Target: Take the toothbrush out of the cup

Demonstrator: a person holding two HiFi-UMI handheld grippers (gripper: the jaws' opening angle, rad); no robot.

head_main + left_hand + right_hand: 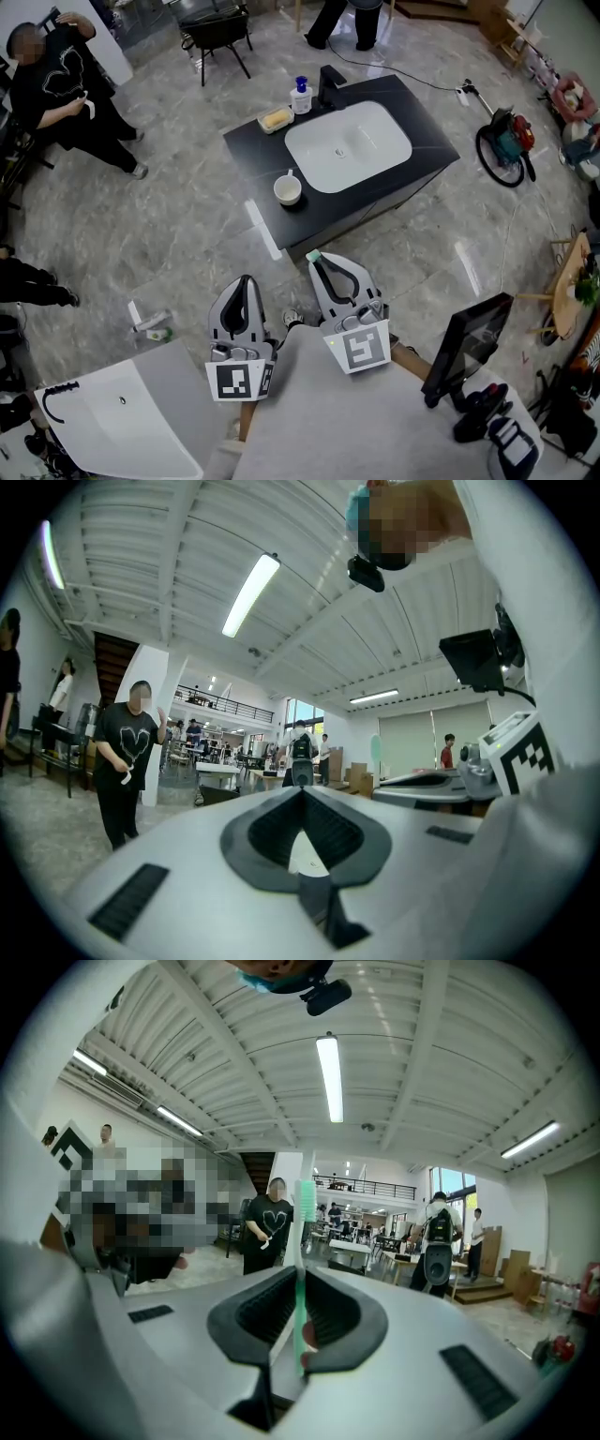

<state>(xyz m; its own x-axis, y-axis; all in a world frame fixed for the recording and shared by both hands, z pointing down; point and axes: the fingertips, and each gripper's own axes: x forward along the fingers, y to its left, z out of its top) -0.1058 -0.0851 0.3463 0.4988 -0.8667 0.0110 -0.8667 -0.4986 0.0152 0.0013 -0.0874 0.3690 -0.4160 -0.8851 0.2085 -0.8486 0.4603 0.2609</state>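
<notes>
The toothbrush [304,1206] is already out of the cup [288,190], pinched in the right gripper [319,264] well apart from it; the left gripper [246,281] is closed, empty.

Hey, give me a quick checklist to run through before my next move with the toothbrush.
1. Toothbrush gripped by the right tool: ok, the jaws clamp its handle and the bristle end sticks out ahead.
2. Toothbrush out of the cup: ok, the cup stands on the counter, well apart from the tool.
3. Cup upright: ok.
4. Left tool free: ok, jaws together, nothing between them.
5. Person away from the counter: ok, off to its left in the head view.
</notes>
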